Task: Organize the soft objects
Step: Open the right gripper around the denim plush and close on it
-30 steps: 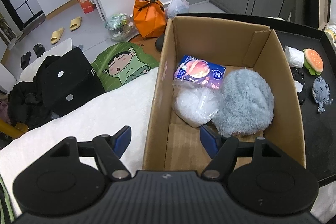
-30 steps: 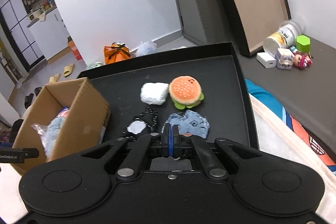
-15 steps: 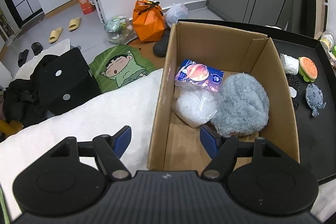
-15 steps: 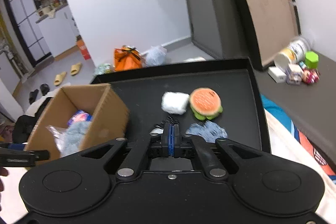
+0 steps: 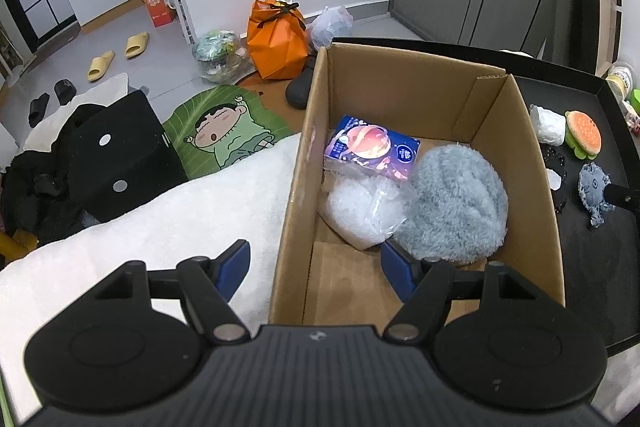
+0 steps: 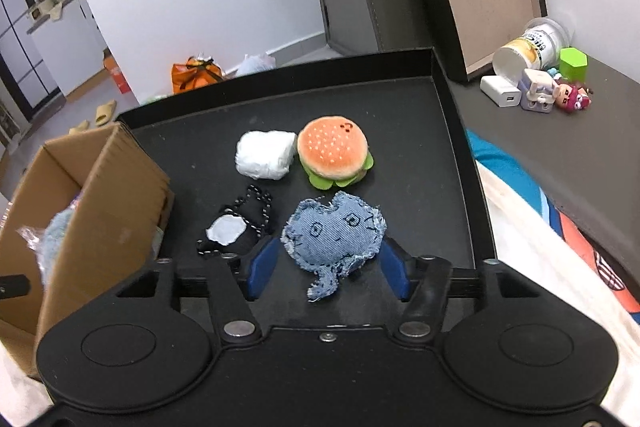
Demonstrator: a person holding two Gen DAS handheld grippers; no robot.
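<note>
Right gripper [image 6: 326,269] now spread around frayed denim toy [image 6: 334,233]

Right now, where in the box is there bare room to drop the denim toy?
In the cardboard box, bare floor shows only at the near end, below the clear bag. The far half is crowded: tissue pack, bag, fluffy grey plush. The denim toy lies between the open right tongs.

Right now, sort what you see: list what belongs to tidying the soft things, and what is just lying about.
Part of the job:
cardboard box
grey fluffy ball
tissue pack
clear plastic bag
denim toy
burger plush
white bundle
black pouch
black tray

Lying about:
orange bag
yellow slippers
white charger
</note>
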